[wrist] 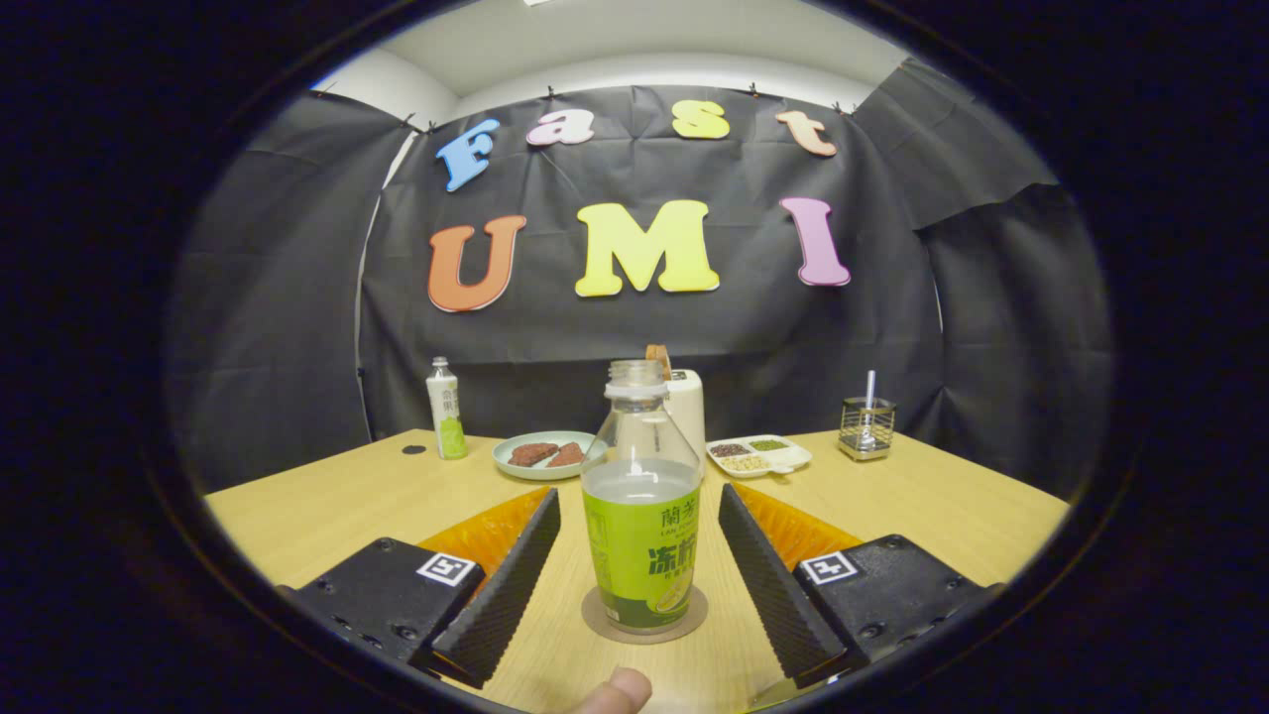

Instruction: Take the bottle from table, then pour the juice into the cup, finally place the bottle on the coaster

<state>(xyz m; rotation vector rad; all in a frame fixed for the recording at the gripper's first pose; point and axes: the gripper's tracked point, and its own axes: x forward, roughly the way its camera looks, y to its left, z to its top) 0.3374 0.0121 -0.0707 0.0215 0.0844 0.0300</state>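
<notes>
A clear bottle [641, 506] with a green label and no cap stands upright on a round brown coaster [644, 617] on the wooden table [327, 506]. It is about half full of pale juice. My gripper [639, 526] is open, one finger on each side of the bottle with a gap on both sides, neither touching it. A white cup [686, 409] stands behind the bottle, mostly hidden by it.
At the back of the table are a small capped bottle [446, 411], a pale green plate [543, 455] with brown food, a white divided dish [758, 455] of grains, and a wire holder [865, 427]. A fingertip [617, 691] shows just below the coaster.
</notes>
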